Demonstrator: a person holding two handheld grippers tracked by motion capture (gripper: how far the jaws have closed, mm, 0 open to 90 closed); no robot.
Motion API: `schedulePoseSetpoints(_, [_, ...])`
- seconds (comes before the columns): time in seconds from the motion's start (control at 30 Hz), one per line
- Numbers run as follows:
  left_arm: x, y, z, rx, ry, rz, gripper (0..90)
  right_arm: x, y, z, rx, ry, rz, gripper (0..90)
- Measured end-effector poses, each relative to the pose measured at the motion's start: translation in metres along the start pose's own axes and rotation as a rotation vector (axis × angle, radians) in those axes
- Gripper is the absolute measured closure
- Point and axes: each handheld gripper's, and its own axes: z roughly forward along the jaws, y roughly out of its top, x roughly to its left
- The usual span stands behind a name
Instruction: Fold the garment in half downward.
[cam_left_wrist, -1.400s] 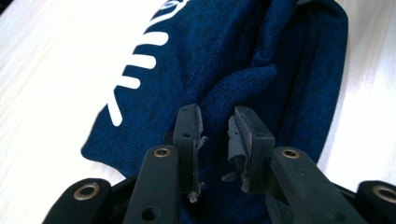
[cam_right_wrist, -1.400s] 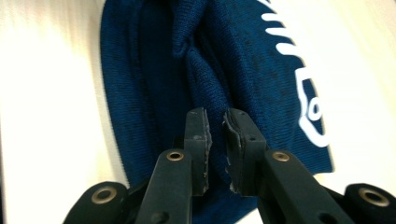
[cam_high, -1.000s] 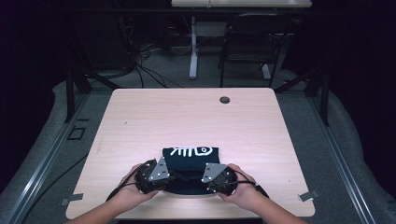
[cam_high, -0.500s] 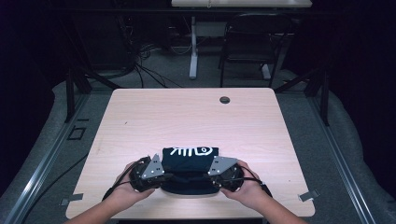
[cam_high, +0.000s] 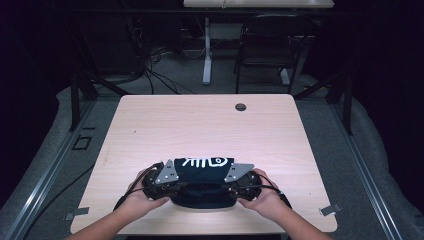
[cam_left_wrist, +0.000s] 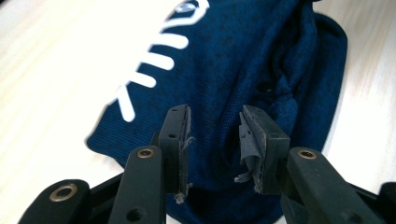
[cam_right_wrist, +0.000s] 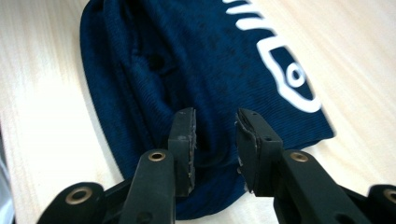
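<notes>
A folded navy garment (cam_high: 202, 172) with a white fish-bone print lies flat near the table's front edge. My left gripper (cam_high: 177, 186) is at its left end and my right gripper (cam_high: 231, 187) at its right end, each held in a hand. In the left gripper view the jaws of the left gripper (cam_left_wrist: 212, 114) stand apart over the cloth (cam_left_wrist: 224, 60), and the pads do not press it. The right gripper (cam_right_wrist: 215, 116) is likewise open above the garment (cam_right_wrist: 201, 56). Both pairs of jaws have just been opening, with cloth lying in the gap but not gripped.
The light wooden table (cam_high: 200, 120) has a round cable grommet (cam_high: 240, 107) near its far edge. Beyond it stand a white desk leg (cam_high: 206, 55) and a dark chair (cam_high: 265, 45), with cables on the floor.
Both grippers' jaws have spread wider and let go of the cloth. The hands sit slightly farther apart at the garment's ends. The garment lies where it was.
</notes>
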Motion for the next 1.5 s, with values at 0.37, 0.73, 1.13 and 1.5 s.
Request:
schedulePoseSetpoints(0.37, [-0.015, -0.023, 0.012, 0.06, -0.054, -0.003, 64.7, 0.014, -0.013, 0.013, 0.056, 0.04, -0.048, 75.6])
schedulePoseSetpoints(0.73, [-0.015, -0.029, 0.02, 0.078, -0.038, -0.018, 63.6, 0.017, -0.021, 0.024, 0.099, 0.051, -0.05, 76.2])
schedulePoseSetpoints(1.13, [0.004, -0.026, 0.031, 0.072, 0.037, -0.05, 63.2, -0.004, -0.017, 0.04, 0.083, -0.018, -0.015, 75.1])
schedulePoseSetpoints(1.5, [0.022, -0.028, 0.037, 0.046, 0.093, -0.133, 62.3, -0.019, -0.012, 0.049, 0.065, -0.042, 0.024, 73.8])
